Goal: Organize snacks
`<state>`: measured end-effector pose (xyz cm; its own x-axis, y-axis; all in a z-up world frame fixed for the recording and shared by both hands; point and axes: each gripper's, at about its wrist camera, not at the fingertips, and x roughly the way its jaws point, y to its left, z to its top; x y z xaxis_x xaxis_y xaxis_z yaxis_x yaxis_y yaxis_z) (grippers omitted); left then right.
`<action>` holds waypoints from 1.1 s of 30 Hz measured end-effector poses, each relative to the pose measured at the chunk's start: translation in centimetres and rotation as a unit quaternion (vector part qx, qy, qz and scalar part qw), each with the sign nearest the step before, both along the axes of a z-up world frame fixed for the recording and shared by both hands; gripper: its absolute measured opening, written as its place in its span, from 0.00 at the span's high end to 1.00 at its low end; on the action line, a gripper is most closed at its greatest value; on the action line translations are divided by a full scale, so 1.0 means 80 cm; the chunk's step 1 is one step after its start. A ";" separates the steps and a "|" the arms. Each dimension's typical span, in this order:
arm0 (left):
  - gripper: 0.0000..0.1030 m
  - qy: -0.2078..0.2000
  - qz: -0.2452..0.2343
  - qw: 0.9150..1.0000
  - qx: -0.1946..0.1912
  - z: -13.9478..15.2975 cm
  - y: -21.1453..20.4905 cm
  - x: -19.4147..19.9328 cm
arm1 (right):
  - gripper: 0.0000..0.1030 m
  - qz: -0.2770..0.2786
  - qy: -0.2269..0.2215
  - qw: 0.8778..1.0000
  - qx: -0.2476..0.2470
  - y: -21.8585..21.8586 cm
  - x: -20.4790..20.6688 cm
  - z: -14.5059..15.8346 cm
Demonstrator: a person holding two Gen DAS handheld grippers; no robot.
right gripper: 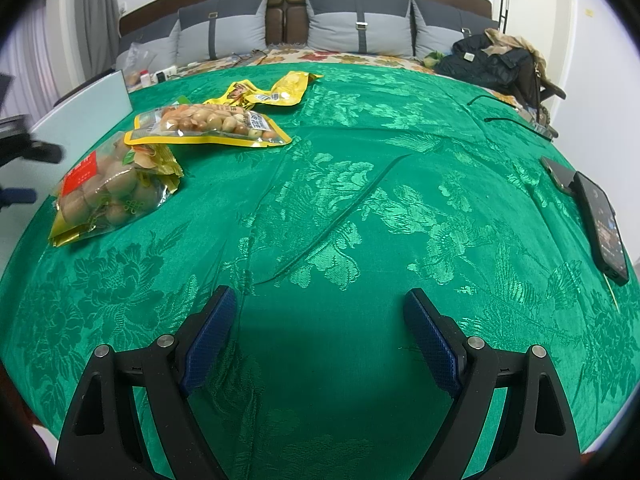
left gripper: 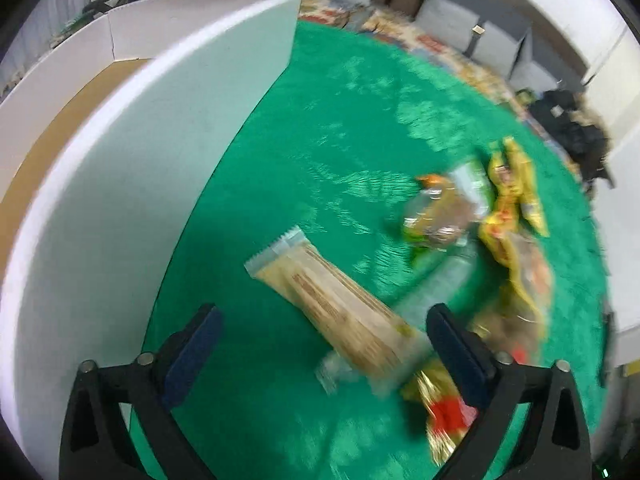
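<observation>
My left gripper (left gripper: 320, 344) stands spread wide, nothing pinched. Between and just beyond its jaws, on the green cloth (left gripper: 320, 152), lies the clear biscuit sleeve (left gripper: 332, 300), near end overlapping a gold-and-red packet (left gripper: 440, 412). I judge it light, slippery, stiff along its length and brittle inside (picture blurred); take it across the middle, gently. Further right the other packets (left gripper: 480, 208) sit heaped. The white box (left gripper: 120, 184) rises left. My right gripper (right gripper: 320, 344) is likewise spread, empty, over bare cloth.
</observation>
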<state>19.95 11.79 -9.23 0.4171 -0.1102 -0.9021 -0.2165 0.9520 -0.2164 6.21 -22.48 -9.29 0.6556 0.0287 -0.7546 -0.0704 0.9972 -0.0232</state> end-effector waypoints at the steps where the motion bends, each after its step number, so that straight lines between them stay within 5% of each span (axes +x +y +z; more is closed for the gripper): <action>1: 0.21 0.010 -0.004 1.000 0.001 -0.006 -0.003 0.003 | 0.14 0.000 0.000 1.000 0.000 0.000 0.000 0.000; 3: 0.62 0.001 -0.012 1.000 -0.002 -0.007 -0.011 -0.003 | 0.14 0.000 -0.001 1.000 0.000 0.000 0.000 0.000; 5: 0.75 -0.001 -0.023 1.000 -0.001 -0.004 -0.018 -0.011 | 0.14 0.000 0.000 1.000 0.000 0.000 0.000 0.000; 14: 0.77 -0.021 -0.138 0.989 -0.055 0.016 -0.085 -0.105 | 0.14 0.000 -0.001 1.000 0.000 0.001 0.000 0.000; 21: 0.77 -0.052 -0.057 0.997 -0.016 0.029 -0.033 -0.133 | 0.14 0.001 -0.004 1.000 -0.001 0.003 0.001 0.003; 25: 0.77 -0.053 -0.057 0.996 0.035 0.017 -0.018 -0.134 | 0.14 0.001 -0.004 1.000 -0.001 0.004 0.001 0.002; 28: 0.58 -0.032 -0.054 0.997 0.045 -0.010 -0.013 -0.131 | 0.14 0.001 -0.004 1.000 -0.001 0.004 0.000 0.002; 30: 0.26 -0.048 -0.053 0.995 0.064 -0.013 -0.016 -0.137 | 0.14 0.001 -0.004 1.000 -0.001 0.004 0.001 0.002; 33: 0.17 -0.047 -0.058 0.993 0.094 -0.024 -0.022 -0.140 | 0.14 0.002 -0.005 1.000 -0.001 0.004 0.000 0.003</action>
